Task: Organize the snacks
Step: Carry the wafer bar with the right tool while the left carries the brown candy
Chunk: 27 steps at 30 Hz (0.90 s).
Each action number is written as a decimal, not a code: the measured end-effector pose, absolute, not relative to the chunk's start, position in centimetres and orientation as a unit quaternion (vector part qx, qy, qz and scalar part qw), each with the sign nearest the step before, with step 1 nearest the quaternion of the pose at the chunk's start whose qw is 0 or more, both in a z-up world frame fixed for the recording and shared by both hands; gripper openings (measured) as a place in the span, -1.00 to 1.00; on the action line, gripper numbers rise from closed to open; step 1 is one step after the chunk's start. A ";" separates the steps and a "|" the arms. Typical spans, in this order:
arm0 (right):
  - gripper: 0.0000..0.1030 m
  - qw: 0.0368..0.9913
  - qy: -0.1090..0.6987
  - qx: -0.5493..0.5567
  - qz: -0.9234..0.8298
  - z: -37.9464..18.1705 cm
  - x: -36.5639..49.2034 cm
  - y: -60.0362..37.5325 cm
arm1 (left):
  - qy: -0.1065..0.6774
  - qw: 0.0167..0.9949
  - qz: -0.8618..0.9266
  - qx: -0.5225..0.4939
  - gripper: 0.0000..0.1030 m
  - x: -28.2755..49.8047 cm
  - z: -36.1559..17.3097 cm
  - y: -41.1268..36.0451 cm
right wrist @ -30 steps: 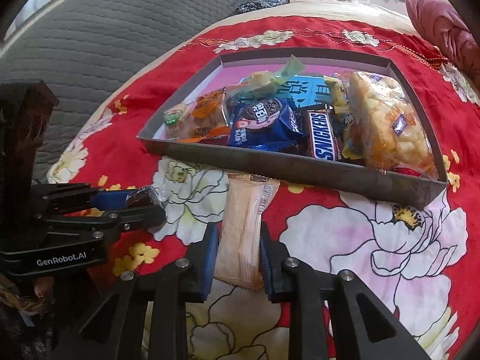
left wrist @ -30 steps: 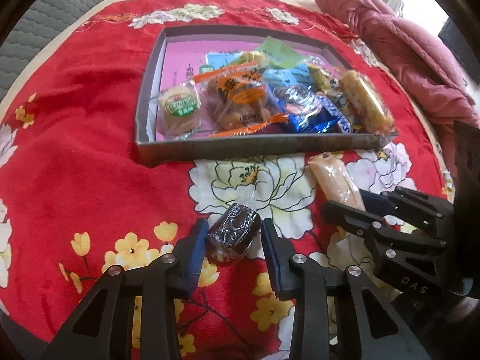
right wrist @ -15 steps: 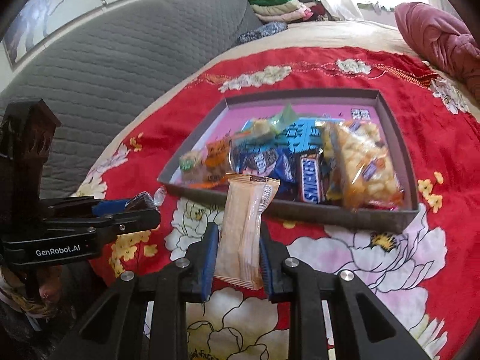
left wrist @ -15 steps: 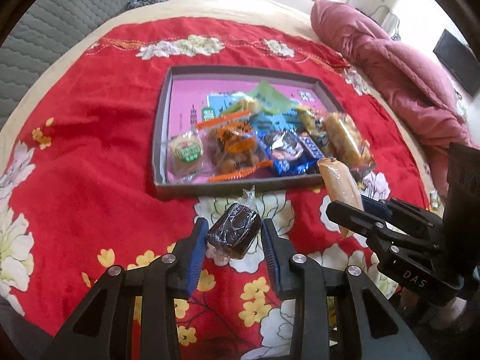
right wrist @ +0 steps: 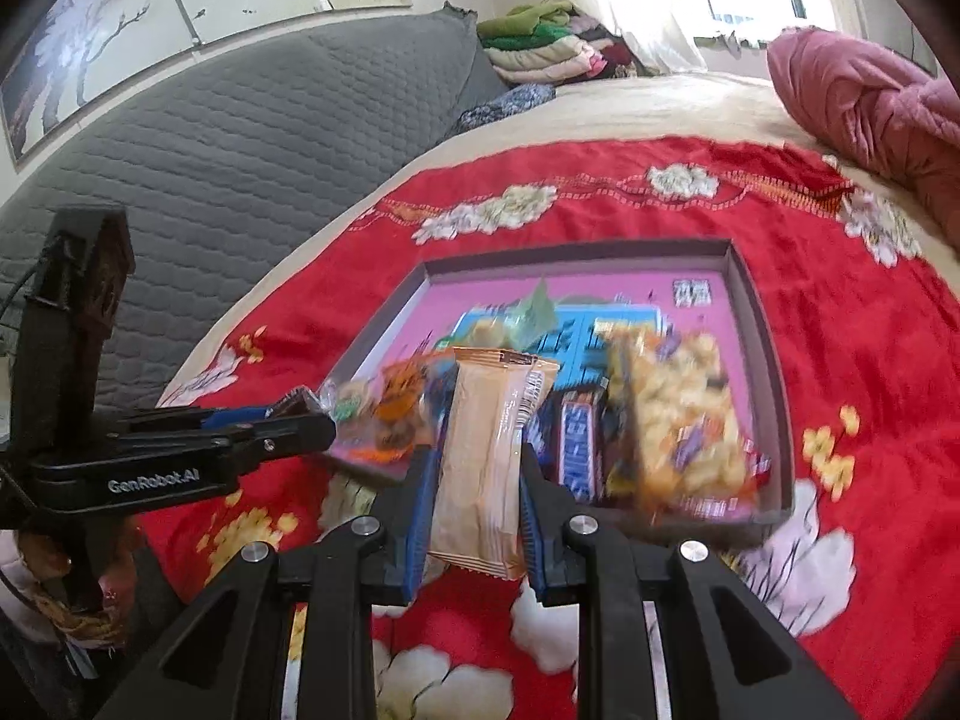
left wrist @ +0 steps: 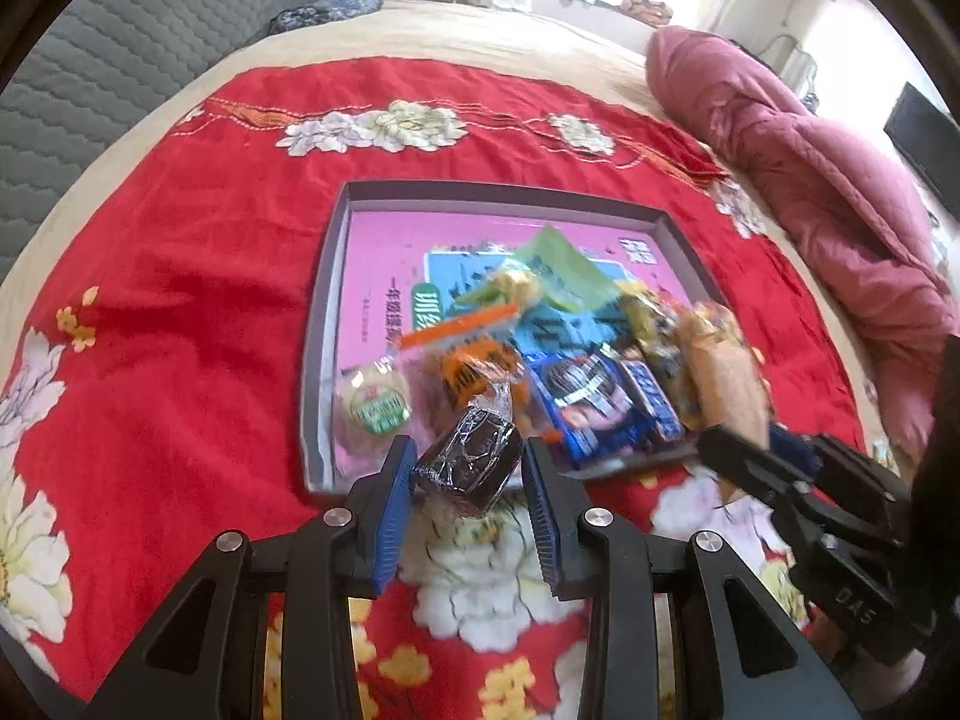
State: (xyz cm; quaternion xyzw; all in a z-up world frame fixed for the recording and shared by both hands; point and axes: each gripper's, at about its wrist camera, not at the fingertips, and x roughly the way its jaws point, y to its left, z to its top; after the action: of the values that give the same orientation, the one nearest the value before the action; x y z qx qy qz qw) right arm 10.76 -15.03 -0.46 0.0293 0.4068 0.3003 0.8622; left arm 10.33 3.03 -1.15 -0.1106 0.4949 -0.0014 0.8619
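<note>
— Dark foil-wrapped round cake [left wrist: 469, 463] clamped in the left gripper [left wrist: 468, 480], tan flat wafer packet [right wrist: 487, 468] pinched in the right gripper [right wrist: 474, 483] — grey shallow cardboard tray [left wrist: 324, 324] just ahead?

— Yes; carry both over its near wall, then release low.

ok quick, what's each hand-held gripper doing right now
Left hand-held gripper: closed on the dark wrapped snack.
Right hand-held gripper: closed on the tan snack packet.
</note>
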 end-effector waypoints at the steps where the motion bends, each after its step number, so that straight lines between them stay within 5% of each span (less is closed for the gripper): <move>1: -0.50 0.867 0.401 0.023 0.296 -0.3 11.2 -14.8 | 0.494 0.862 0.003 -0.114 -0.28 10.7 -1.3 3.2; 27: -0.49 0.877 0.411 -0.026 0.249 -3.5 15.1 -12.6 | 0.504 0.857 0.051 -0.097 -0.27 14.0 -3.9 4.4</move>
State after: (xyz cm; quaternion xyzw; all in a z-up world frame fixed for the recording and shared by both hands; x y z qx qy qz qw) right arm 15.09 -12.61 -3.47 -0.0265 0.4106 0.2490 0.8767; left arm 13.95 4.39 -3.94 -0.0971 0.5039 0.0510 0.8568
